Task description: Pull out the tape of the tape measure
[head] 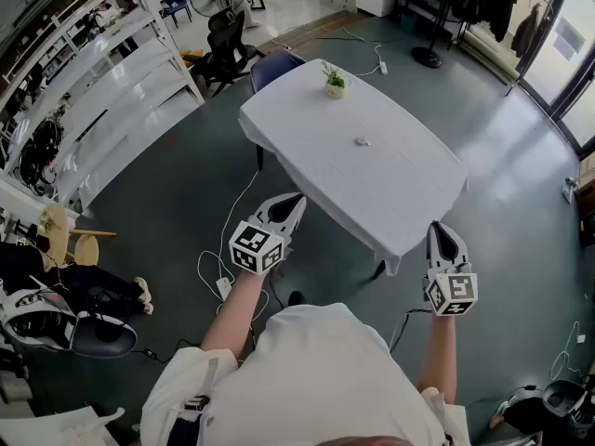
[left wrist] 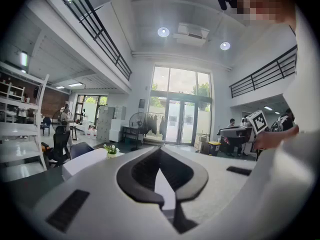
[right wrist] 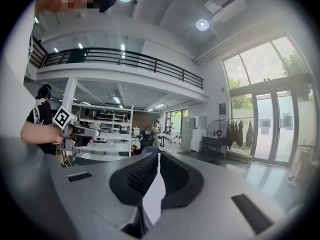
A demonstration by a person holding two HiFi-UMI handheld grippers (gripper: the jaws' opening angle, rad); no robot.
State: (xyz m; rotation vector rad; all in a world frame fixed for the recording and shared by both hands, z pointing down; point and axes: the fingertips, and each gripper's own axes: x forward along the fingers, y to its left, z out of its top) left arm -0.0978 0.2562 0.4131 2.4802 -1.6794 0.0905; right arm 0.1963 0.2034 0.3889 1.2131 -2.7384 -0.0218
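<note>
Closest to the head camera, I hold both grippers out just short of the table's near edge, each about level. My left gripper (head: 296,199) is clenched on nothing: in its own view (left wrist: 160,149) the jaw tips meet, with only a sliver of pale tabletop showing behind them. My right gripper (head: 439,227) is likewise closed and empty, tips touching in its view (right wrist: 157,153).

Beyond them stands the white table (head: 400,193), set at an angle to me. The tape measure (head: 363,141), small, round and grey, lies near the table's middle, well apart from both grippers, with no tape drawn out that I can see. Farther on, at the far corner, sits a little potted plant (head: 334,80), and a blue chair (head: 275,64) is tucked just behind that end. White shelving (head: 112,91) runs along the left, and from the left gripper view I see glass doors (left wrist: 180,115) at the room's far wall.
</note>
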